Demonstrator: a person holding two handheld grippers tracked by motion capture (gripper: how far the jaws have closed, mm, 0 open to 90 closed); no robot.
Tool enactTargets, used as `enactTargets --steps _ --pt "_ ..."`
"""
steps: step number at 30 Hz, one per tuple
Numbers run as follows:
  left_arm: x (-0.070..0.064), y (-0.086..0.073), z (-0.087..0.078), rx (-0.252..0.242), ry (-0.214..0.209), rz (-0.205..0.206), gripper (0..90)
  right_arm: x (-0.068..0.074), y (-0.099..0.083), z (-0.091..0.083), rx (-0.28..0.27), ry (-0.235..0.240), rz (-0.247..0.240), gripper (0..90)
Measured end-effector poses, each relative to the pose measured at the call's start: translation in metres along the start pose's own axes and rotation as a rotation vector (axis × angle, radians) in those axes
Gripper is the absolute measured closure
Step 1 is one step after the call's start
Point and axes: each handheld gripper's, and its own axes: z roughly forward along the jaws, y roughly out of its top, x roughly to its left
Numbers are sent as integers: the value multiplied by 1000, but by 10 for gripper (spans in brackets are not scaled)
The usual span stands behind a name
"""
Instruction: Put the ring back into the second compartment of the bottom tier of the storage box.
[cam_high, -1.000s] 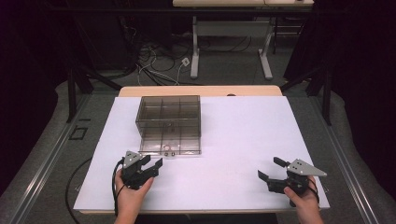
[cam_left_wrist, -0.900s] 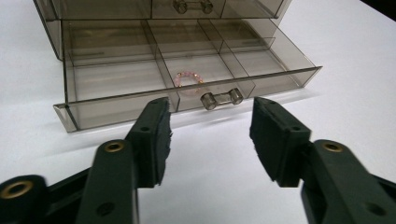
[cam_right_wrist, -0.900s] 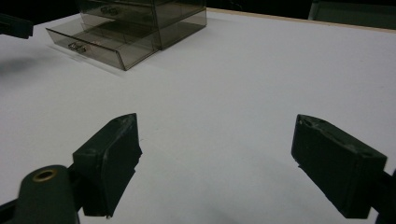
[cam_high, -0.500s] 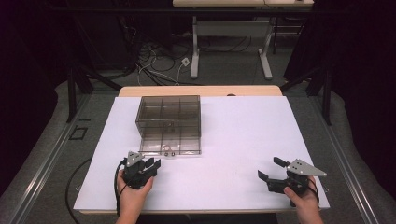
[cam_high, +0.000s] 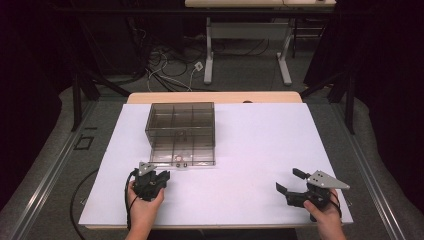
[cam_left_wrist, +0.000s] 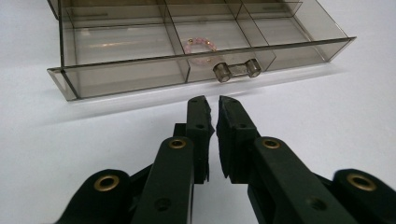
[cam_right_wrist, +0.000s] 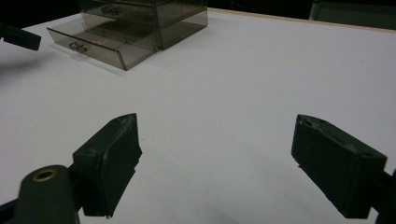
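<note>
Drawer (cam_left_wrist: 187, 70) holds what looks like a bracelet (cam_left_wrist: 201, 46), left claw (cam_left_wrist: 212, 105) just before it.

obstacle: open drawer (cam_left_wrist: 196, 70) ahead of left gripper (cam_left_wrist: 212, 105) | right: table (cam_high: 260, 145) free

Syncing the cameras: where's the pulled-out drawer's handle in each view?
High view: drawer handle at centre-left, ahead of the left gripper.
Left gripper view: upper centre, just beyond the nearly closed jaws, in front of a pink bead ring.
Right gripper view: far upper left.
Shared landmark: the smoky clear drawer box.
</note>
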Motion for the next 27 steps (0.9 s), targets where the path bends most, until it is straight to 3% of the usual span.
enactTargets --steps 13,27 --pt "3 6 11 33 26 -19 900 0 -1 1 4 2 -4 147" --pt "-2 12 24 54 48 5 900 -1 -1 1 2 3 2 147"
